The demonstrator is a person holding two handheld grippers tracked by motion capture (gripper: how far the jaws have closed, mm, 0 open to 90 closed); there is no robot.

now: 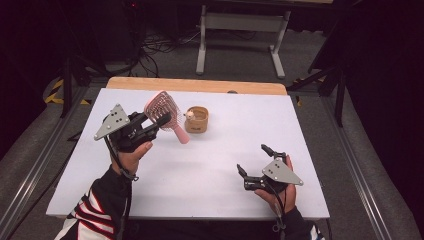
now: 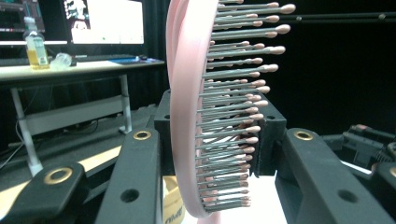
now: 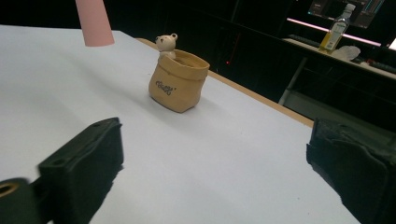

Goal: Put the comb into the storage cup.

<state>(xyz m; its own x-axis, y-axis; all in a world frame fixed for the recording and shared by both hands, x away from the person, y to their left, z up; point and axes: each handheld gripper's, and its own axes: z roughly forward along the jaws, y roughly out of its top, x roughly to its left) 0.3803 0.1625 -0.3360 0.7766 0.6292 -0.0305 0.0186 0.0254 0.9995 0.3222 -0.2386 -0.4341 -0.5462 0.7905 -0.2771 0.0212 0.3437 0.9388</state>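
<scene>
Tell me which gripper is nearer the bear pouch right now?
Left. The left gripper, holding the pink hairbrush, sits just beside the pouch; the right gripper is open, well back toward the table's near edge.

A pink hairbrush (image 2: 196,116) stands upright between the hand-held gripper (image 2: 212,186) jaws.

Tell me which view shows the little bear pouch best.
The right gripper view: the tan pouch stands upright, near and unobstructed on the white table, with its bear figure and lettering legible. The high view shows it small, beside the pink hairbrush. The left gripper view catches just a yellowish sliver that may be the pouch, low behind the brush.
</scene>
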